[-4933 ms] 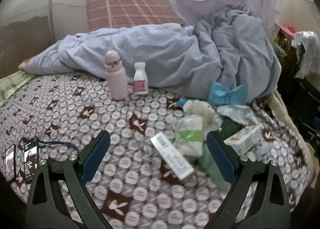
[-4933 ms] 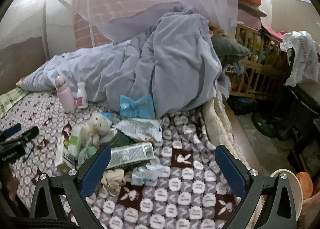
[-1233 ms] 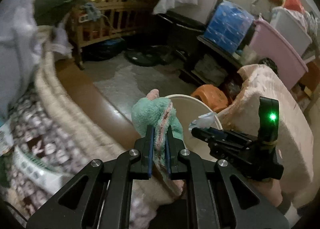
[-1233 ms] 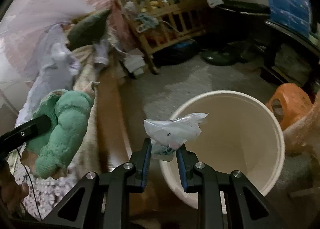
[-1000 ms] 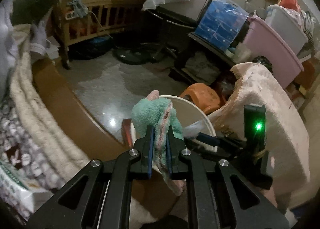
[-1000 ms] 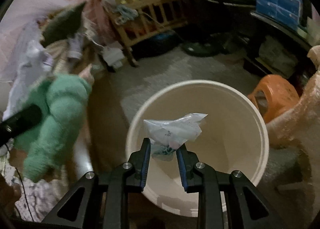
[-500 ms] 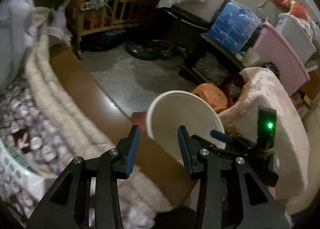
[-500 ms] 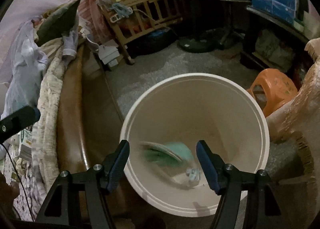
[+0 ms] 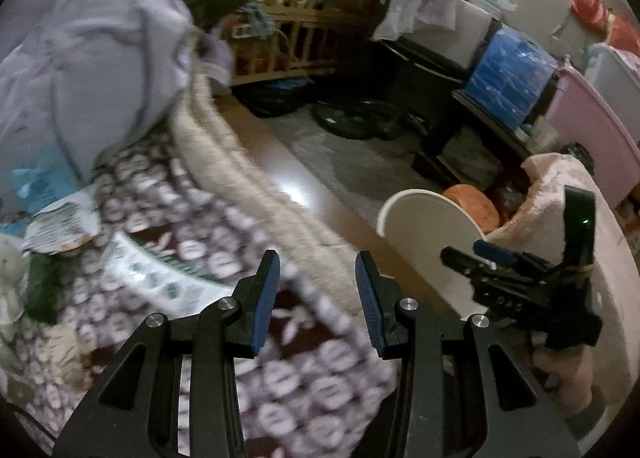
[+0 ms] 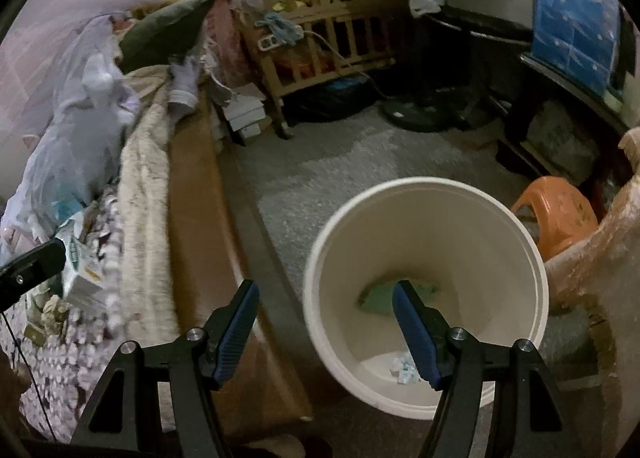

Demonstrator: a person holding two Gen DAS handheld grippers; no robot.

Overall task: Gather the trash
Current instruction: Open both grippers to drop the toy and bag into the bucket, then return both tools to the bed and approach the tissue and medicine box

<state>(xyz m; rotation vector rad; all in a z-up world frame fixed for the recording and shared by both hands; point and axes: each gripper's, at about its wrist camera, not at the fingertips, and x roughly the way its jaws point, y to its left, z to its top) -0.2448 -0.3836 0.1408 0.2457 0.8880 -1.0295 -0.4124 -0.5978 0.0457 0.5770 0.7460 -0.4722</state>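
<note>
Blue-padded jaws of the left gripper (image 9: 316, 290) stand part-way apart with nothing between them, hanging over the patterned bedspread (image 9: 288, 374) at the bed's edge. A second ago they were pinched on a green plush cloth; that cloth now lies in the bottom of the white bucket (image 10: 536, 258). The right gripper (image 10: 326, 328) is likewise parted and empty, its right jaw over the bucket's mouth and its left jaw over the floor beside it, where before it clamped a crumpled plastic wrapper. A small pale scrap (image 10: 404, 368) that is probably that wrapper sits near the bucket's front wall, apart from the green plush cloth (image 10: 380, 300).

Both pieces look delivered, so this round of collecting seems finished, and the left gripper's view has swung back toward the bed. More litter waits there: a printed wrapper (image 9: 60, 226), a white and green box (image 9: 160, 278) and a blue packet (image 9: 36, 182), all blurred by motion.

Around them, a lilac duvet (image 9: 100, 58) is heaped at the far side of the bed, with a cream fringed blanket (image 9: 224, 154) along its edge. The bucket stands on grey floor beside an orange stool (image 10: 560, 210); a wooden crib (image 10: 316, 30), a blue crate (image 9: 508, 78) and a pink bin (image 9: 592, 122) crowd the room behind.
</note>
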